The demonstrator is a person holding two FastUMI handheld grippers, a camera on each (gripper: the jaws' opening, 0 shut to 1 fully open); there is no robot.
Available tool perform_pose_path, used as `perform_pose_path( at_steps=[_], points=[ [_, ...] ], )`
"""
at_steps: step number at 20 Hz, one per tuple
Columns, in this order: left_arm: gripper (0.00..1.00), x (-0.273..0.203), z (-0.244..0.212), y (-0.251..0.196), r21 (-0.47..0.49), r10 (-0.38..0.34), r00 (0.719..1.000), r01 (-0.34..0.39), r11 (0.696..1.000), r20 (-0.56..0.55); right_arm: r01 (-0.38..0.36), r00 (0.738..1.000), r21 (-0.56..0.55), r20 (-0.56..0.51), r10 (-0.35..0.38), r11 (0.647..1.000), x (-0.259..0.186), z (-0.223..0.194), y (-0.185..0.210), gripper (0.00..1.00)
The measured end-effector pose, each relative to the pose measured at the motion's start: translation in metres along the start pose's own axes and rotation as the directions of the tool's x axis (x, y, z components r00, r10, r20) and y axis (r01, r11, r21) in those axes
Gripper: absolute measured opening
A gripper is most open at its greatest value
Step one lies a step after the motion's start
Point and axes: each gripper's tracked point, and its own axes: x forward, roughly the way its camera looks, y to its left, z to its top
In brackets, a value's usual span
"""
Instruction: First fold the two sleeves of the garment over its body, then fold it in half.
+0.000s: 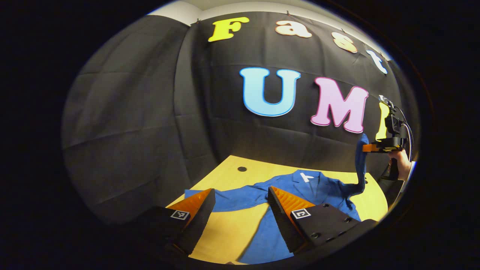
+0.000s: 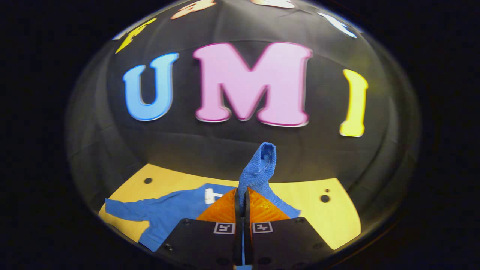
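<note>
Garment [image 1: 285,195] on table [image 1: 225,232] | right gripper [image 2: 242,198] pinches raised sleeve [image 2: 258,168] | left gripper [image 1: 240,198] spread

I find no words or numbers I can read on anything here. The small square markers [image 1: 180,215] on my left gripper [image 1: 241,190] and those on my right gripper [image 2: 242,192] are black-and-white patterns, not writing. The white tag [image 1: 306,177] at the collar of the garment [image 1: 270,232] is too small to make out.
</note>
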Motion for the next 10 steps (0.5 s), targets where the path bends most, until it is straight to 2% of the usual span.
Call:
perform_pose_path(
  at_steps=[2,5,7,8,10],
  points=[
    [0.81,-0.004,-0.012,0.033,0.001,0.053,0.998,-0.053,0.999,-0.025,-0.082,0.995,-0.047,-0.059,0.079,0.996,0.027,-0.029,0.059,0.02],
    [0.81,-0.015,-0.03,0.071,-0.002,0.123,0.99,-0.124,0.992,-0.063,-0.173,0.961,-0.041,-0.227,0.16,0.984,0.063,-0.113,0.132,0.02],
    [0.81,-0.023,-0.042,0.093,0.008,0.172,0.981,-0.172,0.985,-0.093,-0.211,0.935,-0.062,-0.302,0.183,0.975,0.088,-0.157,0.16,0.03],
    [0.81,-0.027,-0.047,0.104,0.012,0.194,0.975,-0.194,0.981,-0.108,-0.232,0.921,-0.062,-0.335,0.198,0.971,0.094,-0.177,0.172,0.0],
    [0.81,-0.033,-0.053,0.116,0.008,0.22,0.968,-0.22,0.975,-0.125,-0.253,0.899,-0.03,-0.376,0.223,0.967,0.098,-0.2,0.188,0.03]
  ],
)
